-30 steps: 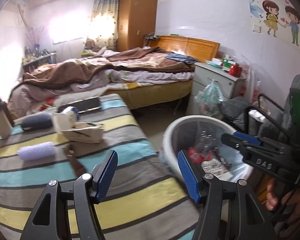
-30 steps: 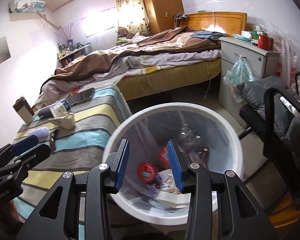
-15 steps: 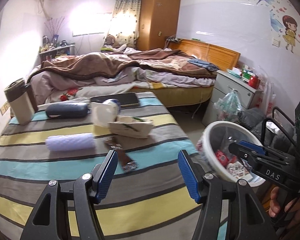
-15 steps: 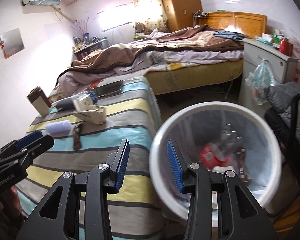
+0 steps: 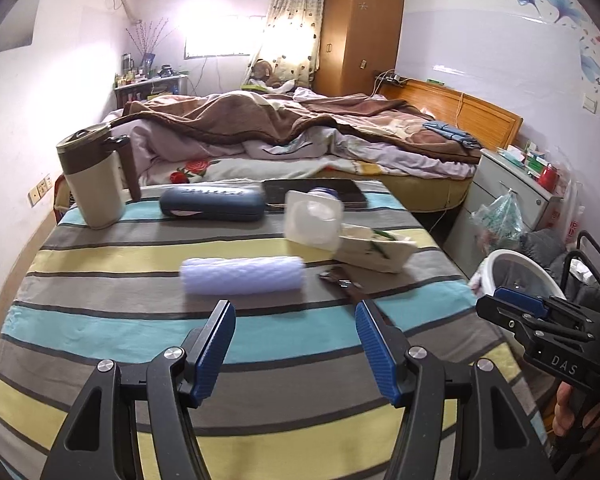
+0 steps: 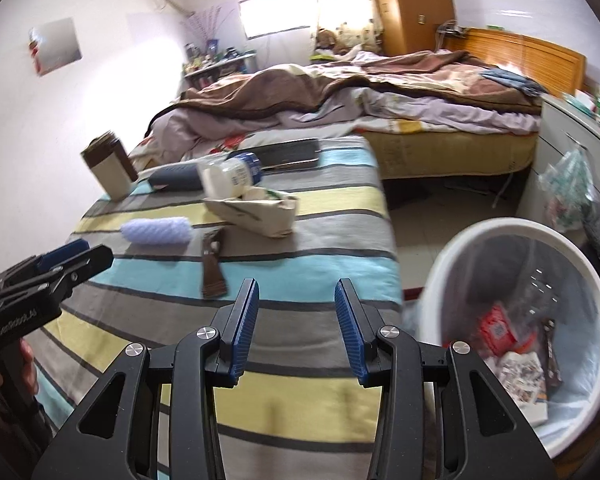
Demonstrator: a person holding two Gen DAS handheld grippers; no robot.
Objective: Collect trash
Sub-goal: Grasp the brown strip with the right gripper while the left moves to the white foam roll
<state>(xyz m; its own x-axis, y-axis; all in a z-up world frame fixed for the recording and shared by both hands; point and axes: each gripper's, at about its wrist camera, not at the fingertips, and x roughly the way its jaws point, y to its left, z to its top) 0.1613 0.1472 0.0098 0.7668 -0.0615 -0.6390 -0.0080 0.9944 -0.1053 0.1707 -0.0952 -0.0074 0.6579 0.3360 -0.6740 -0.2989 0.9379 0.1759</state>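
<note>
Trash sits on the striped tablecloth (image 5: 100, 320) in the left wrist view: one crumpled carton (image 5: 374, 250), one tipped plastic jar (image 5: 312, 220), one brown wrapper (image 5: 342, 282) and one white textured roll (image 5: 242, 280). Left gripper (image 5: 295, 322) has swung from the bin toward the table since a second ago; its jaws stand wide apart with nothing between them, above bare cloth just short of the roll. One mug (image 5: 94, 176), one glasses case (image 5: 212, 204) and one dark tablet (image 5: 316, 194) lie along the far edge. White bin (image 5: 520, 270) is now small at the right, off the table's right edge.

Right wrist view: right gripper (image 6: 296, 300) has drifted left, off the bin (image 6: 460, 248), which was centred before; jaws apart, holding nothing, over the table's near right edge. Bin holds red wrappers and paper scraps. Carton (image 6: 256, 216), jar (image 6: 230, 178), wrapper (image 6: 214, 266) and roll (image 6: 158, 231) lie ahead, with open cloth between them and the gripper.
</note>
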